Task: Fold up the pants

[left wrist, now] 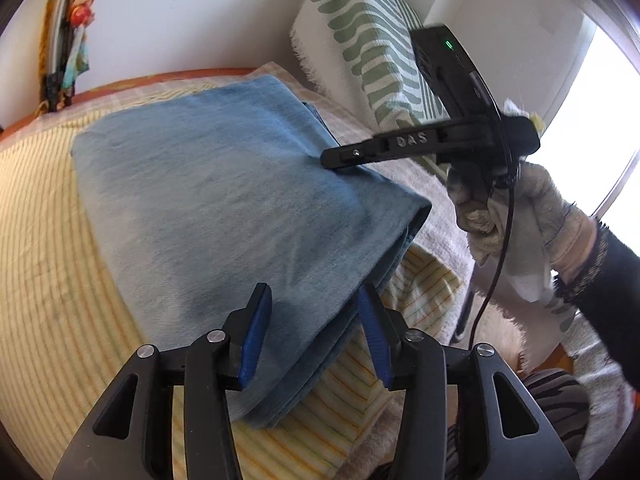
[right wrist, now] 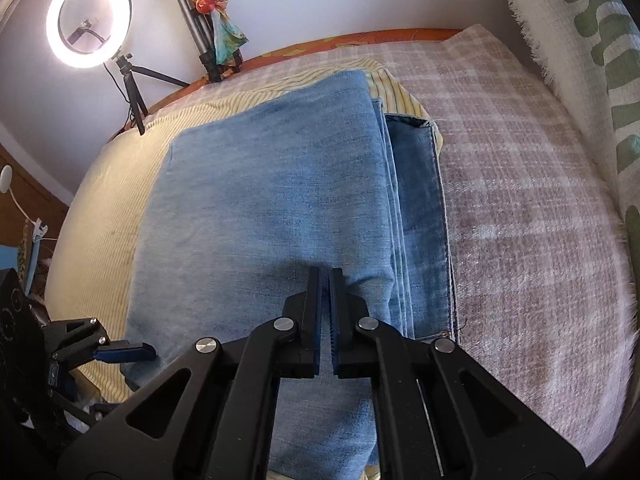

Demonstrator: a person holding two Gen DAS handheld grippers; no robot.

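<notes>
Blue jeans (left wrist: 220,184) lie folded into a thick rectangle on the bed, their layered edges and a darker hem showing on the right side (right wrist: 416,200). My left gripper (left wrist: 314,288) is open and straddles the stack's near corner; its blue pads (left wrist: 256,332) stand apart from each other with denim between them. The right gripper (right wrist: 327,271) has its jaws nearly together, only a thin slit between them and nothing in it. Its tip sits low over the top layer. Seen from the left wrist, the right gripper (left wrist: 326,158) touches the jeans' far right edge, held by a gloved hand (left wrist: 540,208).
A yellow striped sheet (right wrist: 104,208) lies under the jeans, with a grey-pink plaid blanket (right wrist: 520,200) to the right. A white pillow with green marks (left wrist: 360,40) leans at the bed's far right. A lit ring light (right wrist: 88,18) and a tripod (right wrist: 200,20) stand by the wall.
</notes>
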